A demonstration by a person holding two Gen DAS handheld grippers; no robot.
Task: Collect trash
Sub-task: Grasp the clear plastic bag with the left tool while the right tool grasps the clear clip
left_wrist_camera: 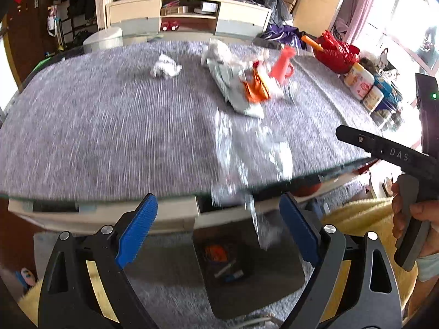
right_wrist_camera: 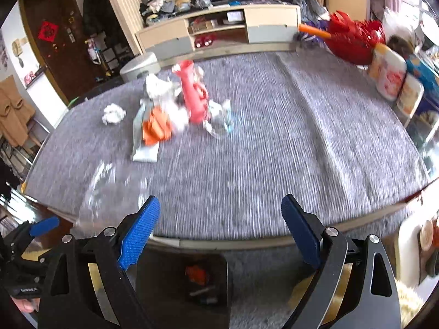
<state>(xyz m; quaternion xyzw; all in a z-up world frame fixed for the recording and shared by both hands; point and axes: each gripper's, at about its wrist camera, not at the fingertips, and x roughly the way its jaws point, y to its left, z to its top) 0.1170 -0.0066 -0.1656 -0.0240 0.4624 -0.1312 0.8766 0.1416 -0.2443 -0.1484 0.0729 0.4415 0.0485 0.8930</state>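
Both tools hang with jaws wide apart and nothing between the pads: your left tool [left_wrist_camera: 218, 230] and right tool [right_wrist_camera: 221, 231] sit over the table's [left_wrist_camera: 96, 137] near edge, above a dark bin [left_wrist_camera: 247, 268] on the floor. A clear wrapper [left_wrist_camera: 247, 170], blurred, hangs just past the left one, over the bin. Farther out lie a paper ball [left_wrist_camera: 165, 66] and a pile [left_wrist_camera: 241, 82] of wrappers. All of it looks light, soft and crushable; pinch the ball across its middle, and take the slippery film by a bunched fold.
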